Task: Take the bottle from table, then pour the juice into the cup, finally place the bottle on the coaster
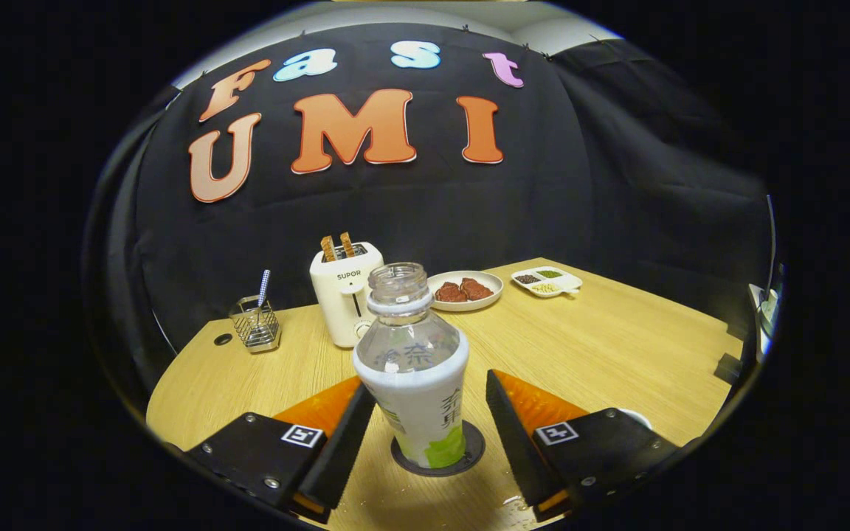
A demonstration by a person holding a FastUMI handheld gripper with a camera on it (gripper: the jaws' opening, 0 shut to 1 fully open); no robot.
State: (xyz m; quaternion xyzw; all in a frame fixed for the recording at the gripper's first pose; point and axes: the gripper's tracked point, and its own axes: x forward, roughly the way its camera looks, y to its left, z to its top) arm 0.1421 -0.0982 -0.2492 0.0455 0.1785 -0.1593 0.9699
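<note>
A clear plastic bottle point(414, 369) with a white and green label stands upright and uncapped on a dark round coaster point(471, 451) on the wooden table point(617, 346). My gripper point(429, 389) is open, with the bottle between its fingers. The right finger point(506, 413) is clearly apart from the bottle. The left finger point(347, 431) is close against the bottle's side. I cannot tell whether any liquid is in the bottle. A white rounded rim point(637, 417), perhaps the cup, peeks out behind the right finger's body.
Beyond the bottle stand a white toaster point(342, 295) with toast slices, a plate of dark meat point(465, 290) and a divided dish point(547, 281). A wire holder point(257, 324) sits at the table's far left. Small drops point(513, 504) lie near the right finger.
</note>
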